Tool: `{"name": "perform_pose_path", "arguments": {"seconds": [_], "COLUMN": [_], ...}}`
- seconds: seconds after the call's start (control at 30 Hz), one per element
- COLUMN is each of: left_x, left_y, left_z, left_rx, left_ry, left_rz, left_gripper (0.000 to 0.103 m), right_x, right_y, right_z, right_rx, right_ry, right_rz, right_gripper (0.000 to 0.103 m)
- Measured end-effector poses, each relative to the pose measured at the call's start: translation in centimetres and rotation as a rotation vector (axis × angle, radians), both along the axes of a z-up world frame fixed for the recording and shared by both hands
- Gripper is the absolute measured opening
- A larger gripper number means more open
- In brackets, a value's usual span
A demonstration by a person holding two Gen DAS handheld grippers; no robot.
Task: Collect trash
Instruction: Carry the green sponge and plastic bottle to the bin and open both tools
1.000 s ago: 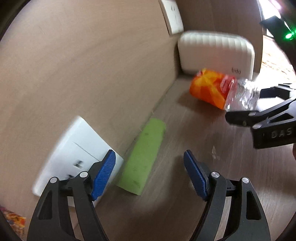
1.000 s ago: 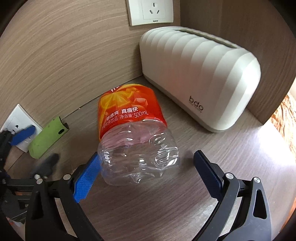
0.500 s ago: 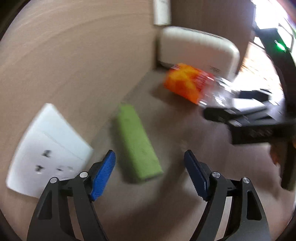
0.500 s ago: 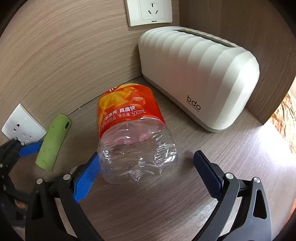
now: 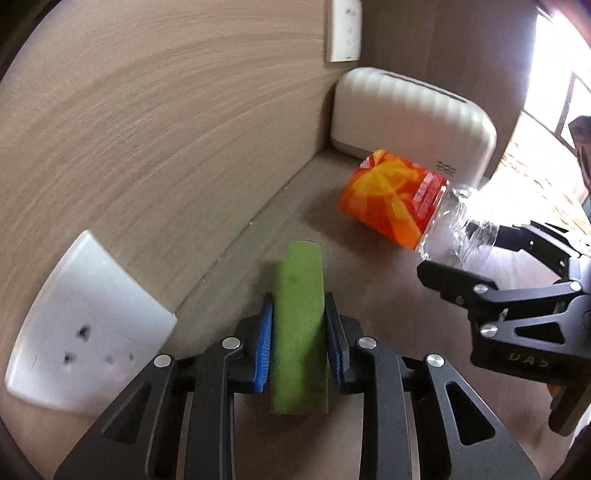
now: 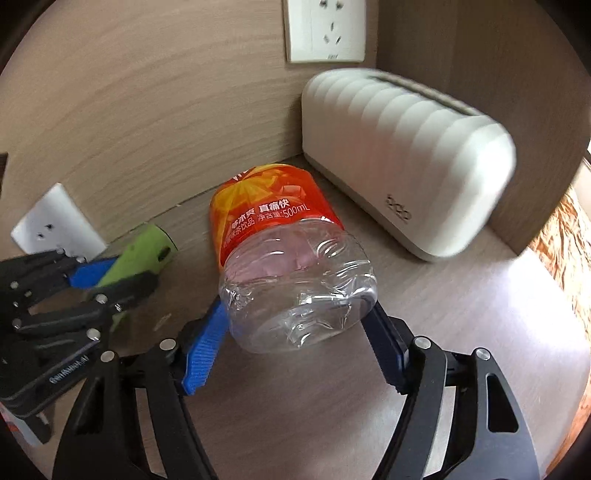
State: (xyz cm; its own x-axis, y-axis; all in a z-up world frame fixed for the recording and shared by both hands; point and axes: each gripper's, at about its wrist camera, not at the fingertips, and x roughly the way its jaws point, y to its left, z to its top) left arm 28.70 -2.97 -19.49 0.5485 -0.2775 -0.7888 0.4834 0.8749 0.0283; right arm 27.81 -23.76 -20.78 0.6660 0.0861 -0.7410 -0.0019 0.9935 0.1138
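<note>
left hand-held gripper (image 5: 298, 345): clamped on green wrapper (image 5: 300, 325), left near wall | right hand-held gripper (image 6: 295, 341): jaws closing around crushed bottle (image 6: 291, 266) lying on tabletop (image 6: 461, 314), near tissue box (image 6: 406, 155)

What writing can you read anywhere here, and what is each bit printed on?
"500mL", after Chinese characters: orange label of the plastic bottle.
"bdo", seen sideways: cream tissue box.
"DAS", partly cut off: right gripper.
Small print on the left gripper: too blurred.
Wall socket mark: too small.
</note>
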Motion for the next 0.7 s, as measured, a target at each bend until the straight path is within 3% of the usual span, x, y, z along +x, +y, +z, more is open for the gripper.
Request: {"name": "perform_pose_path", "arguments": {"seconds": [0.07, 0.27, 0.4, 0.57, 0.7], "left_x": [0.2, -6.5, -10.5, -16.5, -20.6], "left_y": [-1.0, -3.3, -7.6, -13.3, -18.8], "left_z": [0.4, 3.4, 5.5, 7.4, 7.6], "left_rx": [0.002, 0.043, 0.060, 0.081, 0.060], "left_ry": [-0.001, -0.035, -0.043, -0.073, -0.072], "left_rz": [0.004, 0.026, 0.004, -0.090, -0.219], "left_gripper": [0.025, 0.025, 0.025, 0.025, 0.025], "right_x": [-1.5, -7.7, -12.4, -18.9, -24.6], "right_y": [-0.3, -2.1, -5.0, -9.4, -12.8], "right_z": [0.7, 2.7, 3.8, 4.4, 4.3], "right_rx": [0.018, 0.043, 0.041, 0.013, 0.001], "right_ry": [-0.017, -0.057, -0.064, -0.050, -0.025], "right_rz": [0.003, -0.009, -0.051, -0.143, -0.254], "right_gripper": [0.073, 0.073, 0.073, 0.073, 0.073]}}
